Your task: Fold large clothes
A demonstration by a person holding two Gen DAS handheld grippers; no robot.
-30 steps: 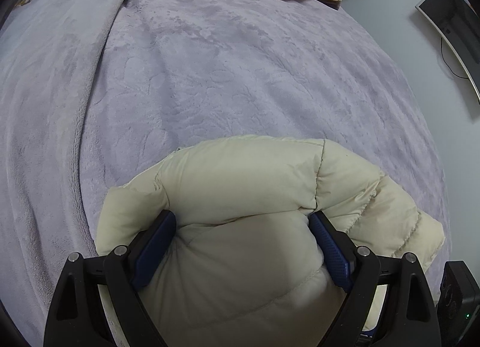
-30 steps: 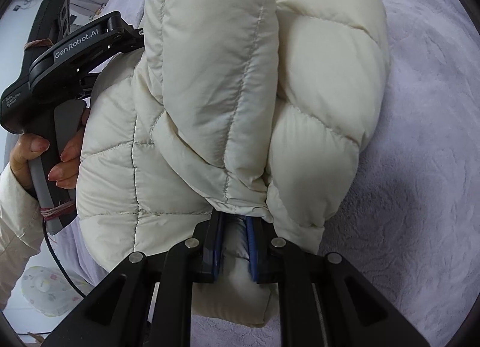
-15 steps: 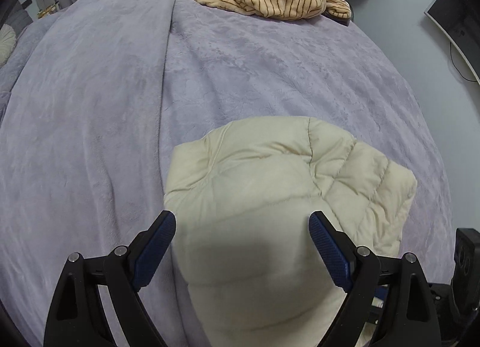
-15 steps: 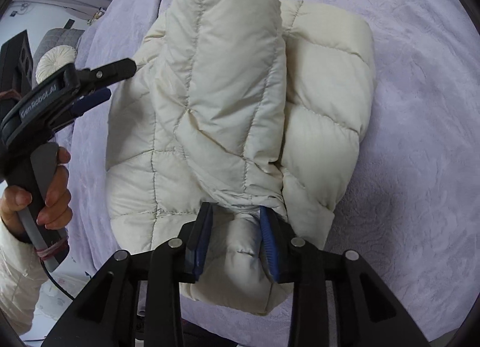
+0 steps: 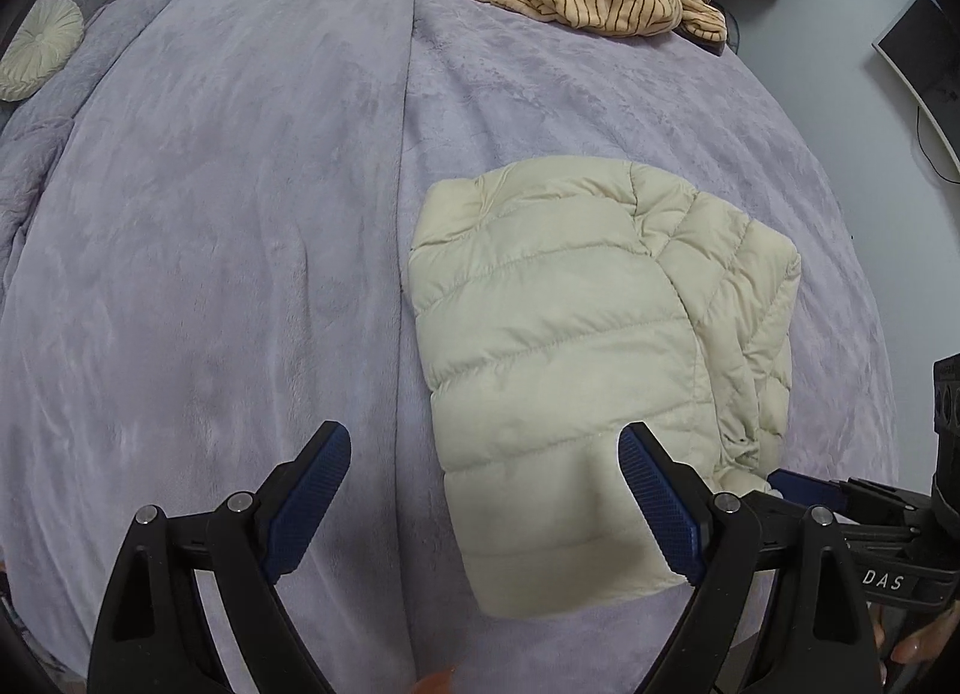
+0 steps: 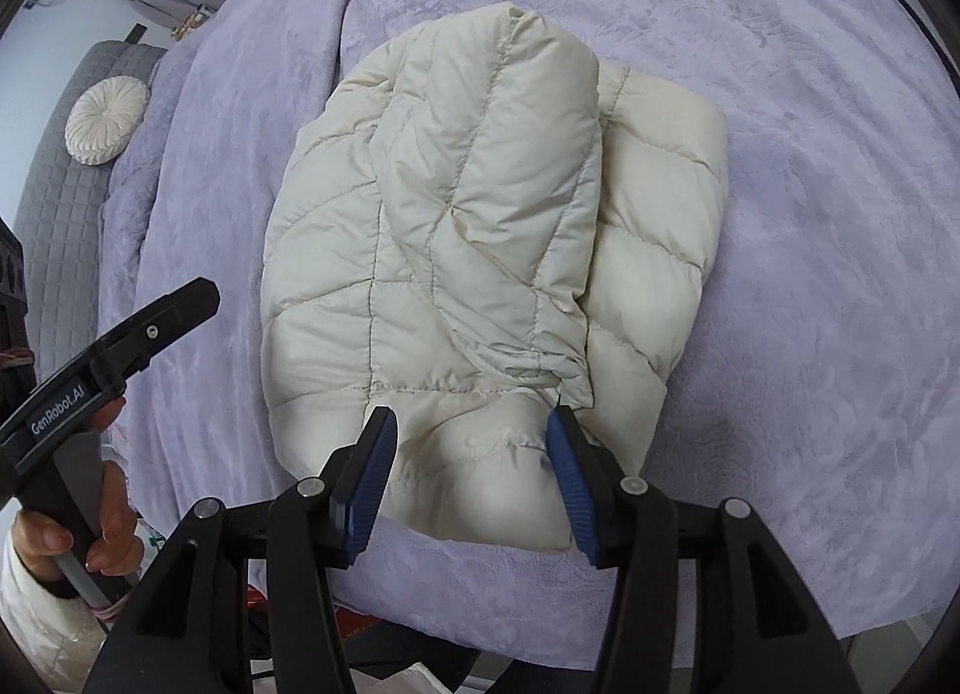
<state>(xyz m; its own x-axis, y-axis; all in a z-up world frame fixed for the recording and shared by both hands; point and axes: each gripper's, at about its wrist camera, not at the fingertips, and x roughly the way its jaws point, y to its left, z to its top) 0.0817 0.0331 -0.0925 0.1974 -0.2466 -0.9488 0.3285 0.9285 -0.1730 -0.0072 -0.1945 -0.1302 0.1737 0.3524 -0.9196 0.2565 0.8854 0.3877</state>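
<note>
Both sets of jaws have just been opening and hold nothing, the left gripper [image 5: 486, 499] wide, the right gripper [image 6: 471, 481] partly, hanging over the folded cream quilted puffer jacket [image 6: 480, 250] on the lilac plush bed cover [image 5: 240, 214].

1. Puffer jacket [image 6: 456, 250], cream, quilted in stitched panels.
2. State: folded into a compact, roughly rectangular bundle; one padded section laid lengthwise over the top.
3. Pose: flat, puffy, edges uneven.
4. Location: on the lilac bed cover [image 5: 210, 214], near its front edge.
</note>
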